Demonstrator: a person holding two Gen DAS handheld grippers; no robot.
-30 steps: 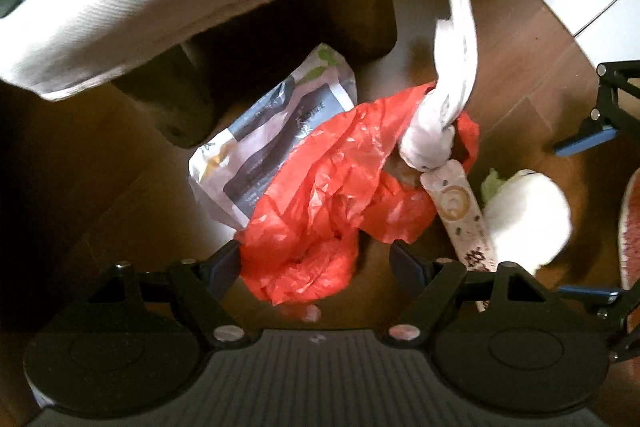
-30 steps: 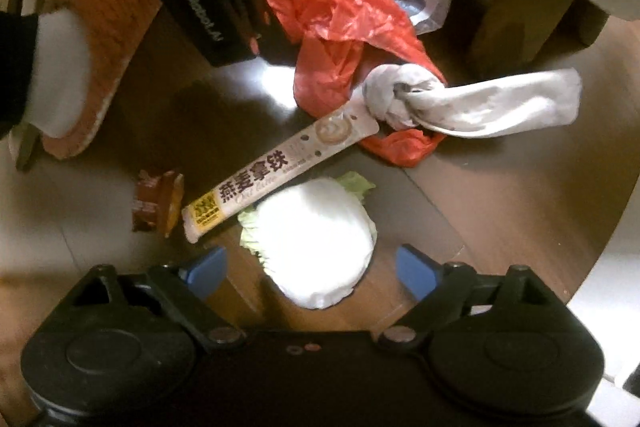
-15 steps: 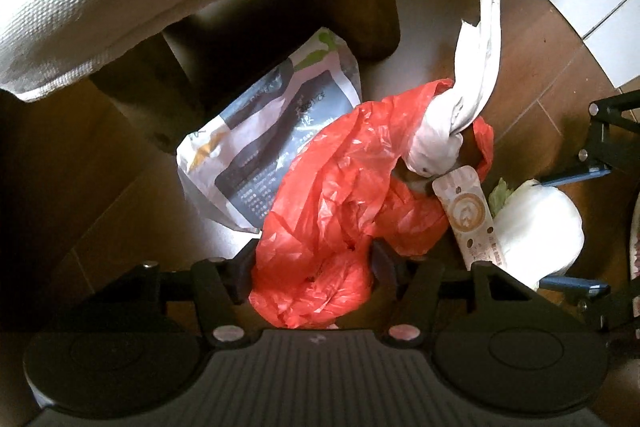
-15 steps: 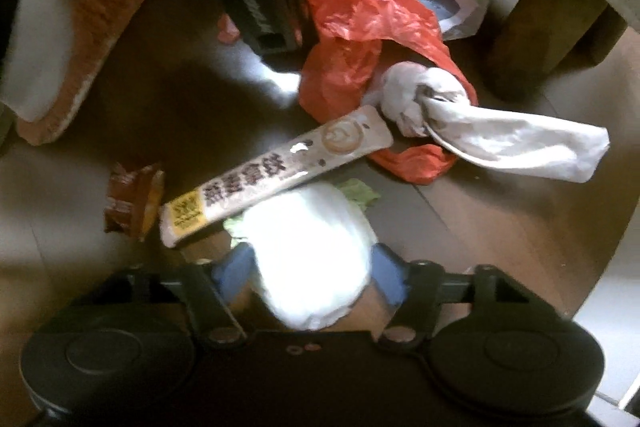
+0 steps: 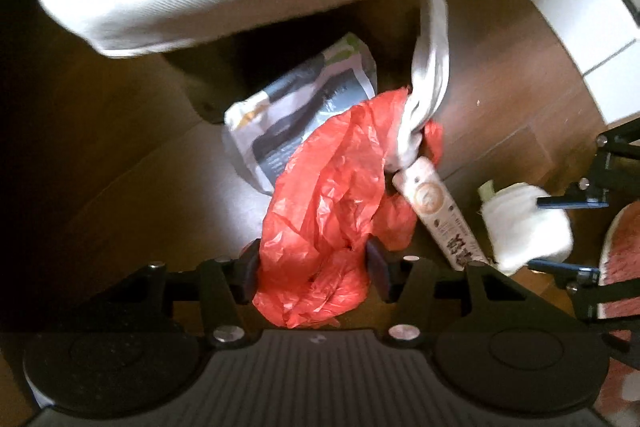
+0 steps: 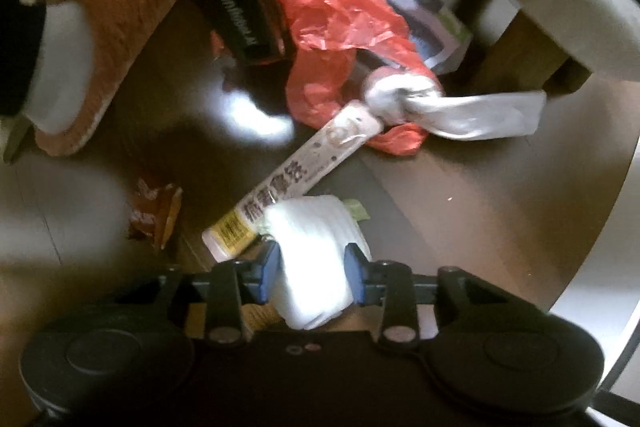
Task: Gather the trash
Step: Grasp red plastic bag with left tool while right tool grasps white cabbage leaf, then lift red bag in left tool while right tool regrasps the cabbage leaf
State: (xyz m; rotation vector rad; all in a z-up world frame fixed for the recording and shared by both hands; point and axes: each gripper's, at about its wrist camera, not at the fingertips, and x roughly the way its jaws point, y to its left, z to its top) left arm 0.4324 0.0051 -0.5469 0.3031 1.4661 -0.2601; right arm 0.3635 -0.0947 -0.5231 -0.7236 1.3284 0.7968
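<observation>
Left hand-held gripper (image 5: 312, 269) pinches the red bag (image 5: 328, 211), lower centre; right hand-held gripper (image 6: 310, 273) pinches white wad (image 6: 312, 259). Lift slowly, grips firm.

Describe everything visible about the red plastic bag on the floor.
The red plastic bag is thin, crinkled, glossy film, crumpled in a loose heap on the dark wooden floor. Its near end is bunched between the fingers of the left gripper, which are closed on it. It overlaps a grey-and-white printed pouch. A knotted white cloth lies across its far edge, and a long sachet rests against its right side.
</observation>
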